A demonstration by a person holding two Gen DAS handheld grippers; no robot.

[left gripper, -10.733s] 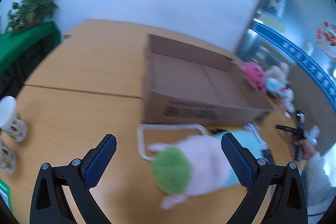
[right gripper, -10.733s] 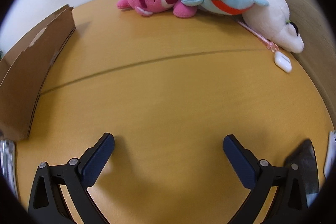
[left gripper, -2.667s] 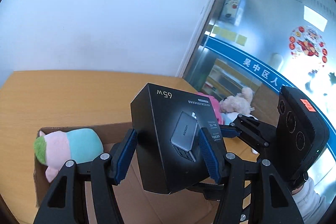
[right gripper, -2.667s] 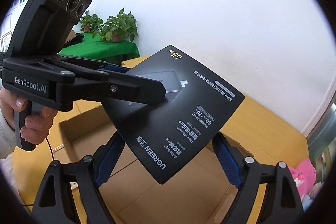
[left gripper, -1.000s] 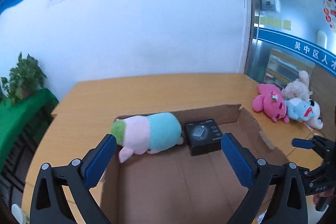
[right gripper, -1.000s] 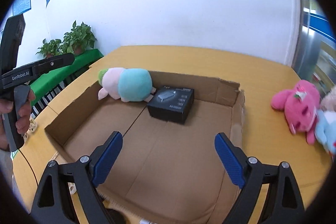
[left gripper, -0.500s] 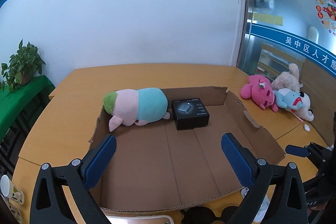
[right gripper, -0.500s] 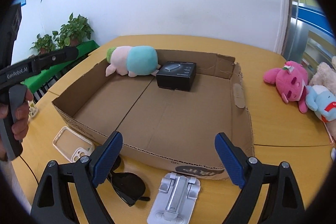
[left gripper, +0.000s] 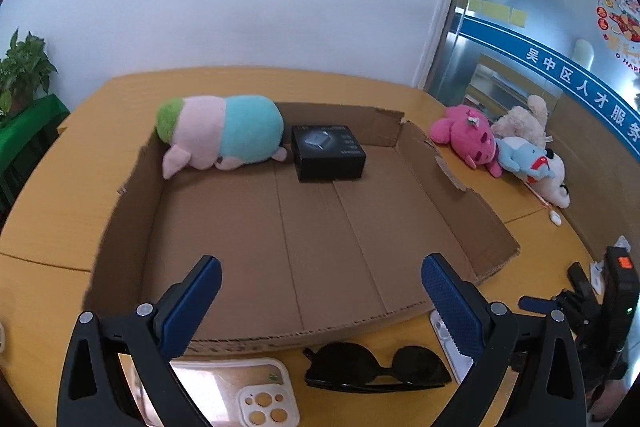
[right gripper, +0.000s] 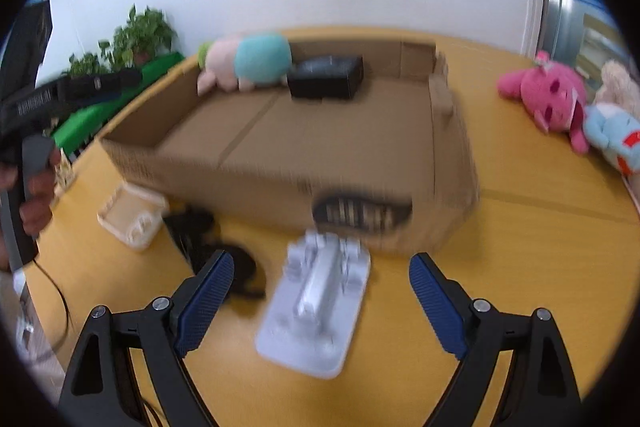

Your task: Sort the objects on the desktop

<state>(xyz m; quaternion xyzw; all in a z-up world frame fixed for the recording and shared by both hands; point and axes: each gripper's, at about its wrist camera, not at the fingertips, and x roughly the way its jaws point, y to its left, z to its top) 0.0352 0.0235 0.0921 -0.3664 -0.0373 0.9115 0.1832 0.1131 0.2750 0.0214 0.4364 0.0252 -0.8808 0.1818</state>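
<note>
A shallow cardboard box [left gripper: 304, 323] [right gripper: 256, 183] lies on the wooden table. Inside, at its far end, lie a pink-and-teal plush toy [left gripper: 220, 133] [right gripper: 252, 61] and a black charger box [left gripper: 328, 153] [right gripper: 326, 77]. In front of the box lie a clear phone case [left gripper: 236, 391] [right gripper: 132, 215], black sunglasses [left gripper: 376, 367] [right gripper: 216, 247] and a grey phone stand [right gripper: 320, 303]. My left gripper [left gripper: 320, 291] is open and empty above the box's near wall. My right gripper [right gripper: 320, 287] is open and empty, low over the phone stand.
Pink, blue and white plush toys [left gripper: 496, 147] [right gripper: 560, 103] lie at the table's right edge. A small white item [left gripper: 554, 217] lies near them. Potted plants [right gripper: 136, 35] stand on a green surface at the left. The right gripper shows in the left wrist view [left gripper: 580, 307].
Both grippers have pulled back from the box towards the table's near edge. The right gripper has dropped low over the phone stand and its view is blurred. Both stay open.
</note>
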